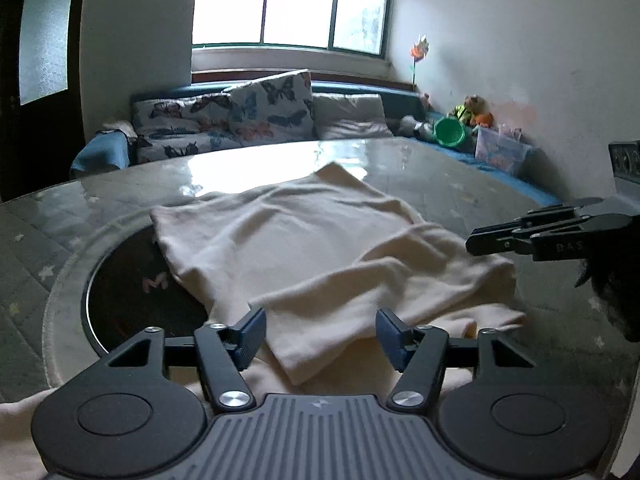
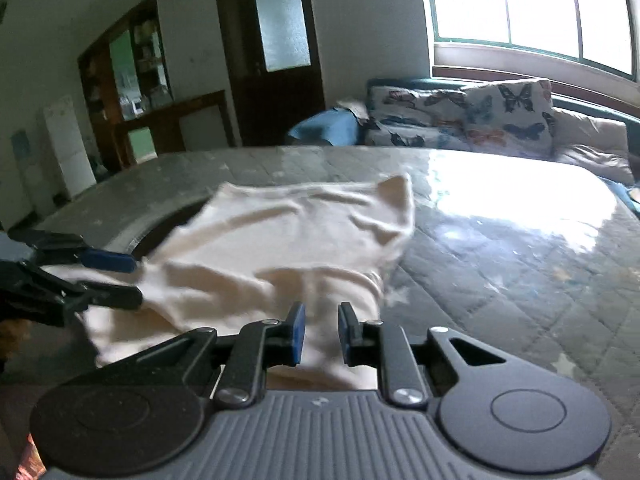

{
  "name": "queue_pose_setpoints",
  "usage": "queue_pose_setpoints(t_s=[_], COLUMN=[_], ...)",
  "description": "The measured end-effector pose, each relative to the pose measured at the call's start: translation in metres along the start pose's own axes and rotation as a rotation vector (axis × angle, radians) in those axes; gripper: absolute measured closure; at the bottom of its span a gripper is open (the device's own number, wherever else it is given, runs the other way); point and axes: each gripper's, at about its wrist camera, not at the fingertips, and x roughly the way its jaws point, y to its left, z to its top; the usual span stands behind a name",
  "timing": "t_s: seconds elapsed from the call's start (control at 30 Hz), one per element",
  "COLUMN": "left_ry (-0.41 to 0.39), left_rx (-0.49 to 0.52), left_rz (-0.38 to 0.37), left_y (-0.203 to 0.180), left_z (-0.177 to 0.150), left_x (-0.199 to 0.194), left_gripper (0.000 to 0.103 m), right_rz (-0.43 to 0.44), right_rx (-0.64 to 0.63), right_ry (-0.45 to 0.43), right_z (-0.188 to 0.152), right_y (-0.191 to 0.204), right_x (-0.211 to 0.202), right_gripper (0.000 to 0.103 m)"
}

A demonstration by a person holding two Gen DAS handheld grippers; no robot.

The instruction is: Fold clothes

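Observation:
A cream garment (image 1: 304,248) lies rumpled and partly folded on the glass-topped table (image 1: 460,176). My left gripper (image 1: 320,336) is open, its blue pads on either side of the garment's near folded corner, just above the cloth. My right gripper (image 2: 321,334) is open with a narrow gap, over the near edge of the same garment (image 2: 288,236). The right gripper also shows at the right of the left wrist view (image 1: 532,232), beside the garment's right edge. The left gripper shows at the left of the right wrist view (image 2: 96,280), jaws apart at the cloth's left edge.
A dark round inset (image 1: 136,292) sits in the table, partly under the garment. Behind the table a blue sofa holds butterfly cushions (image 1: 240,116), a green bucket (image 1: 450,130) and toys. A dark door (image 2: 276,40) and a cabinet (image 2: 132,80) stand at the far wall.

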Motion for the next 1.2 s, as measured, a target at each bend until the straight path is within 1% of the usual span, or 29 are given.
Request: queue_pose_setpoints(t_s=[0.03, 0.07, 0.1, 0.13, 0.17, 0.2, 0.27, 0.3, 0.4, 0.43, 0.5, 0.63, 0.7, 0.77, 0.8, 0.87, 0.93, 0.97, 1.07, 1.2], left_ry=[0.006, 0.01, 0.015, 0.022, 0.027, 0.031, 0.037, 0.036, 0.026, 0.023, 0.029, 0.041, 0.036, 0.028, 0.019, -0.002, -0.026, -0.039, -0.069, -0.083], left_rx=[0.005, 0.007, 0.009, 0.01, 0.011, 0.013, 0.014, 0.012, 0.005, 0.003, 0.005, 0.005, 0.017, 0.025, 0.029, 0.03, 0.023, 0.019, 0.009, -0.001], left_rz=[0.002, 0.006, 0.006, 0.006, 0.004, 0.005, 0.011, 0.012, 0.015, 0.016, 0.024, 0.019, 0.015, 0.016, 0.019, 0.027, 0.035, 0.039, 0.052, 0.068], left_y=[-0.001, -0.002, -0.002, -0.002, -0.001, -0.001, -0.001, -0.001, 0.0, 0.0, 0.0, 0.001, -0.001, -0.003, -0.004, -0.004, -0.003, -0.003, -0.001, 0.003], left_z=[-0.001, -0.002, -0.003, -0.003, -0.004, -0.005, -0.006, -0.006, -0.006, -0.006, -0.006, -0.008, -0.009, -0.009, -0.008, -0.006, -0.003, -0.001, 0.003, 0.003], left_x=[0.002, 0.004, 0.006, 0.007, 0.008, 0.01, 0.011, 0.011, 0.007, 0.006, 0.007, 0.012, 0.012, 0.011, 0.01, 0.006, 0.0, -0.003, -0.012, -0.019], left_gripper=[0.049, 0.053, 0.061, 0.065, 0.073, 0.078, 0.081, 0.081, 0.079, 0.078, 0.074, 0.075, 0.091, 0.096, 0.098, 0.099, 0.099, 0.099, 0.099, 0.099], right_rz=[0.002, 0.004, 0.003, 0.002, 0.0, -0.002, -0.012, -0.018, -0.025, -0.024, -0.018, -0.008, 0.003, 0.01, 0.01, 0.009, 0.003, 0.0, -0.011, -0.012], right_rx=[0.004, 0.006, 0.006, 0.005, 0.004, 0.003, -0.011, -0.019, -0.032, -0.034, -0.036, -0.029, -0.026, -0.03, -0.032, -0.04, -0.056, -0.064, -0.098, -0.162], right_ry=[0.006, 0.01, 0.012, 0.014, 0.016, 0.018, 0.022, 0.025, 0.032, 0.036, 0.046, 0.059, 0.06, 0.062, 0.061, 0.058, 0.052, 0.048, 0.038, 0.045], right_z=[-0.002, -0.003, -0.005, -0.006, -0.007, -0.008, -0.009, -0.01, -0.012, -0.013, -0.014, -0.017, -0.018, -0.018, -0.018, -0.017, -0.017, -0.017, -0.017, -0.02], right_y=[-0.002, -0.004, -0.006, -0.007, -0.008, -0.009, -0.01, -0.011, -0.013, -0.015, -0.017, -0.018, -0.018, -0.017, -0.017, -0.016, -0.014, -0.013, -0.01, -0.003], right_x=[0.002, 0.003, 0.003, 0.002, 0.001, 0.0, 0.001, 0.001, -0.001, -0.002, -0.002, 0.002, 0.003, 0.002, 0.002, 0.001, -0.001, -0.002, -0.005, -0.009], right_gripper=[0.086, 0.086, 0.085, 0.082, 0.077, 0.075, 0.074, 0.074, 0.068, 0.068, 0.068, 0.068, 0.07, 0.079, 0.081, 0.086, 0.088, 0.092, 0.097, 0.097])
